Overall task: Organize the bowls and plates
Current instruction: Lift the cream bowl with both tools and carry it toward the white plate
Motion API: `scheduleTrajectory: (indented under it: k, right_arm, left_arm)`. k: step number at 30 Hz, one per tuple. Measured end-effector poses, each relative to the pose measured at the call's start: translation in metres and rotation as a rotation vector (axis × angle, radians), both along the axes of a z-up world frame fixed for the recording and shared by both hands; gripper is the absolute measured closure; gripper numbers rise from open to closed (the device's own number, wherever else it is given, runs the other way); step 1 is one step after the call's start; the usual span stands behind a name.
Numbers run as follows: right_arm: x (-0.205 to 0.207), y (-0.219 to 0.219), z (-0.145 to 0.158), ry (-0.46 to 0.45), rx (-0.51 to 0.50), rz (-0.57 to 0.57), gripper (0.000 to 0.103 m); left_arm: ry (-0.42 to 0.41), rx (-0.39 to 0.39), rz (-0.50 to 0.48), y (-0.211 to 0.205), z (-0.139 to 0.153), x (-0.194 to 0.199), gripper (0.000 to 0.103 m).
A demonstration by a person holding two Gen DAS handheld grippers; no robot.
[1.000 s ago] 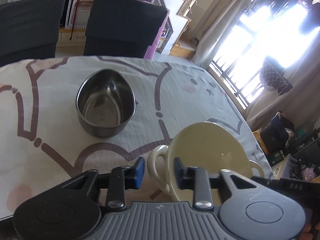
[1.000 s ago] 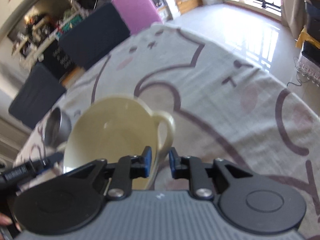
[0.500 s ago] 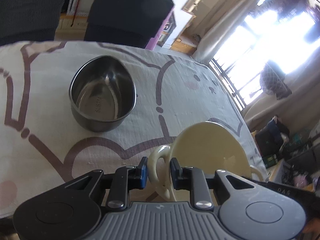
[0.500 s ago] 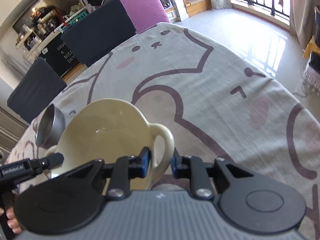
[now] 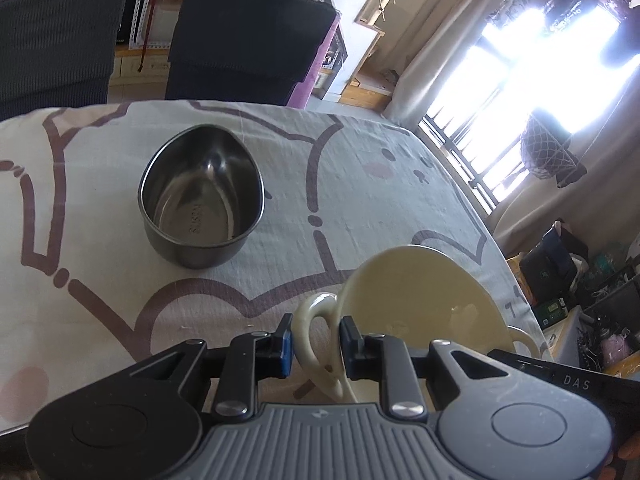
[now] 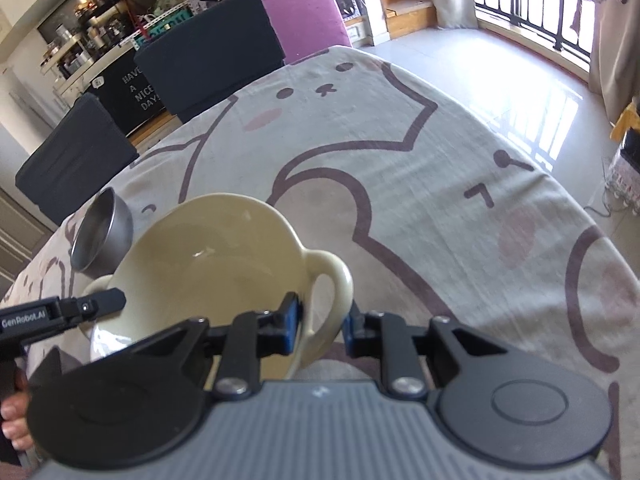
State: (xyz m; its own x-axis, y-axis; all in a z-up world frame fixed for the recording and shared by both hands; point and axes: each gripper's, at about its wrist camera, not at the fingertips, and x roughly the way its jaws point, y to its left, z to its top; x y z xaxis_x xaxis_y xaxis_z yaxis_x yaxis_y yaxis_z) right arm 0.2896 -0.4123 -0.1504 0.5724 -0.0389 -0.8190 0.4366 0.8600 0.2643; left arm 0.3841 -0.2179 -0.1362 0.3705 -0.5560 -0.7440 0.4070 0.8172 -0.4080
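A cream bowl (image 5: pixel 420 304) with a loop handle on each side sits low over the patterned tablecloth (image 5: pixel 360 184); whether it touches the cloth I cannot tell. My left gripper (image 5: pixel 316 344) is shut on its left handle (image 5: pixel 314 312). My right gripper (image 6: pixel 322 320) is shut on the opposite handle (image 6: pixel 334 280), with the cream bowl (image 6: pixel 208 272) just left of it. A steel bowl (image 5: pixel 200 200) stands upright and empty farther back on the table, and the right wrist view shows this steel bowl (image 6: pixel 102 236) at the left, behind the cream one.
Two dark chairs (image 5: pixel 248 36) and a purple one (image 6: pixel 304 12) stand at the far side of the table. The table edge (image 5: pixel 504 256) drops off on the window side. A person's fingers (image 6: pixel 14 420) hold the left gripper (image 6: pixel 80 308).
The left jaws have narrowed from loosely around the left handle to pressing on it. The right wrist view has rolled, so the table sits more level. Both bowls stay where they were.
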Motion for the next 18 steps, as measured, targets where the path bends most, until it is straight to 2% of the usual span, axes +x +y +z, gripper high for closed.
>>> scheduleTrajectory:
  k: [6,18]
  right_arm:
    - [-0.012,0.009,0.024,-0.051,-0.039,0.021,0.077]
    - [-0.063,0.048,0.092,-0.234,-0.040,0.104,0.077]
  left_arm:
    - [-0.062,-0.019,0.004,0.010,0.031,-0.016,0.078]
    - [-0.212,-0.007,0.066,0.060,0.126,-0.083,0.079]
